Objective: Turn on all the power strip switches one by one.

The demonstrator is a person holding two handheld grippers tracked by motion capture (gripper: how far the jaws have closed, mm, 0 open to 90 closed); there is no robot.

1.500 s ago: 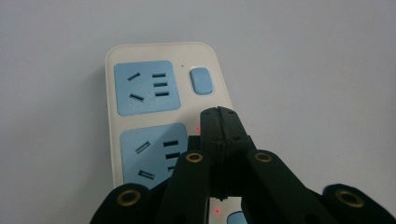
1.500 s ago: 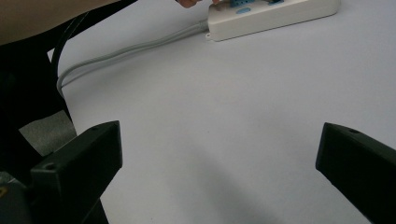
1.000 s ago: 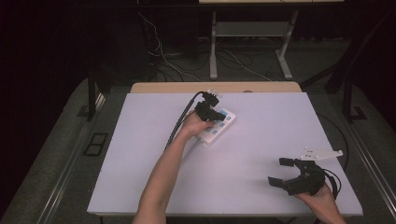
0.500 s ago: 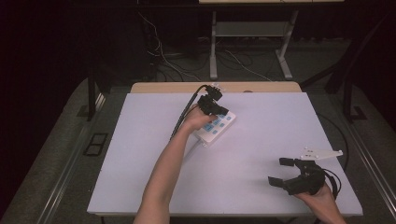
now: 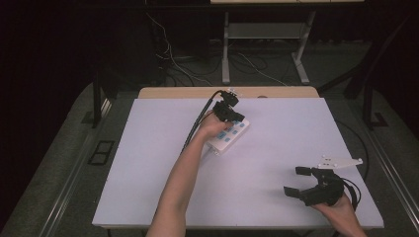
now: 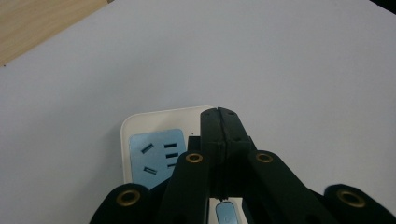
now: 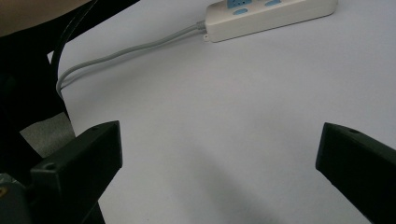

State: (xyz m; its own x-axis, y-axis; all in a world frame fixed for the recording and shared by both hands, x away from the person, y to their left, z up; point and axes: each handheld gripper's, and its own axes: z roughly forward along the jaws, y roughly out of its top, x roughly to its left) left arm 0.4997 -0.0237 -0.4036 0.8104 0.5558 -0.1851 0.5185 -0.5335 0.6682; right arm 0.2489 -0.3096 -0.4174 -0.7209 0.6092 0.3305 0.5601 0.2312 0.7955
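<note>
High view: you are reaching your left gripper (image 5: 236,118) across the white table (image 5: 148,173) to the white power strip (image 5: 236,137), which is lying slantwise a little behind the table's middle, near the far edge. The left gripper is standing over the strip's far end, and your left hand (image 5: 213,127) is covering part of the strip's near-left side. Your right gripper (image 5: 299,181) is resting well apart from the strip, near the table's front right corner, with your right hand (image 5: 341,207) coming in from the bottom edge.

Left gripper view: the fingers (image 6: 211,135) are lying pressed together, with nothing between them, and are pointing down over the power strip (image 6: 140,123). They are sitting just beside a blue socket face (image 6: 154,156) and beyond a small blue button (image 6: 226,214) on the strip's top. Whether the tips are touching the strip's surface is not clear.

Right gripper view: the fingers (image 7: 74,163) of your right gripper are standing wide apart, with only bare table (image 7: 224,140) between them. The power strip (image 7: 275,14) is lying farther off at the top of the frame, and its grey cord (image 7: 126,51) is trailing away to the left across the table.
</note>
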